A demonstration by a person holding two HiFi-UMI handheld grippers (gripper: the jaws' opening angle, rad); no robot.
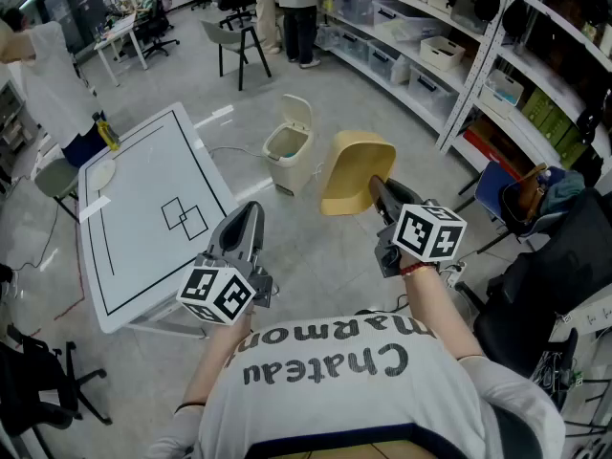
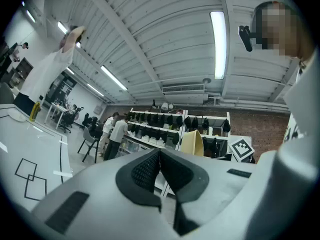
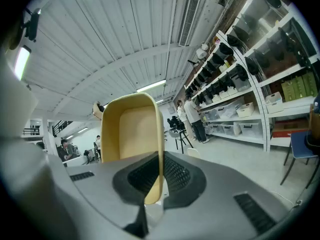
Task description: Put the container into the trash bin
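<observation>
My right gripper [image 1: 376, 185] is shut on the rim of a yellow container [image 1: 355, 172], held in the air over the floor; the right gripper view shows the container [image 3: 131, 134] upright between the jaws, its open side facing the camera. A cream trash bin [image 1: 289, 150] with its lid raised stands on the floor just left of the container. My left gripper [image 1: 251, 212] is shut with nothing in it, near the corner of the white table [image 1: 143, 247]; in its own view the jaws [image 2: 159, 160] meet and the container [image 2: 192, 143] shows beyond.
Shelving with storage boxes [image 1: 449, 55] runs along the right. A blue chair [image 1: 507, 194] with a bag stands at right, a grey chair [image 1: 234, 36] further back. People [image 1: 296, 8] stand by the shelves. A person in white [image 1: 43, 75] is at the table's far end.
</observation>
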